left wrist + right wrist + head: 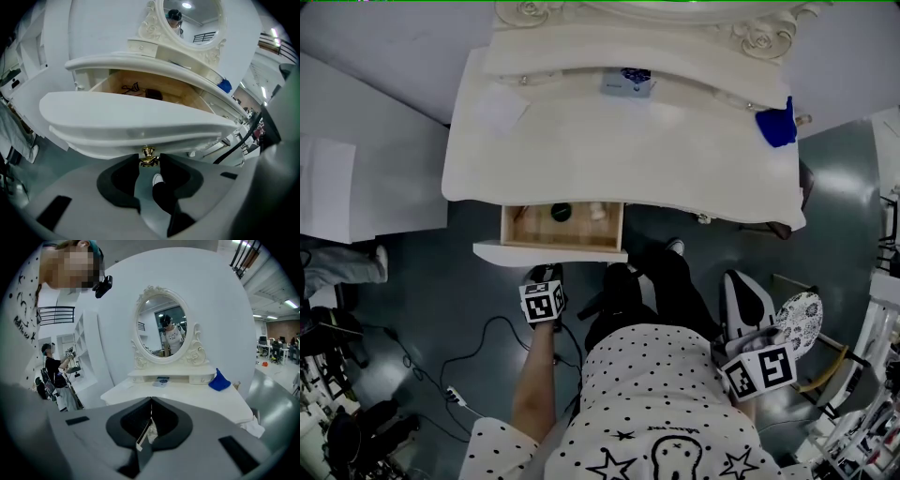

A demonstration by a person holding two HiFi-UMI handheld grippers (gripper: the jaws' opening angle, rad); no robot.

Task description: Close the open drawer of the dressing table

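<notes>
The white dressing table point(619, 150) has its drawer point(517, 228) pulled out at the front left. A dark round item point(561, 212) and a pale item point(598, 212) lie inside it. My left gripper point(546, 273) is at the drawer front point(136, 124), and the brass knob point(148, 156) fills the narrow gap between its jaw tips. My right gripper point(739, 286) hangs back at the lower right, away from the table. In the right gripper view its jaws point(151, 401) meet in a line and hold nothing.
A blue cloth point(778, 125) and a small blue-printed box point(626, 82) lie on the tabletop under the oval mirror point(161, 326). Cables point(459, 375) trail over the floor at the left. My legs point(661, 281) are just right of the drawer. Another person point(54, 366) stands at the far left.
</notes>
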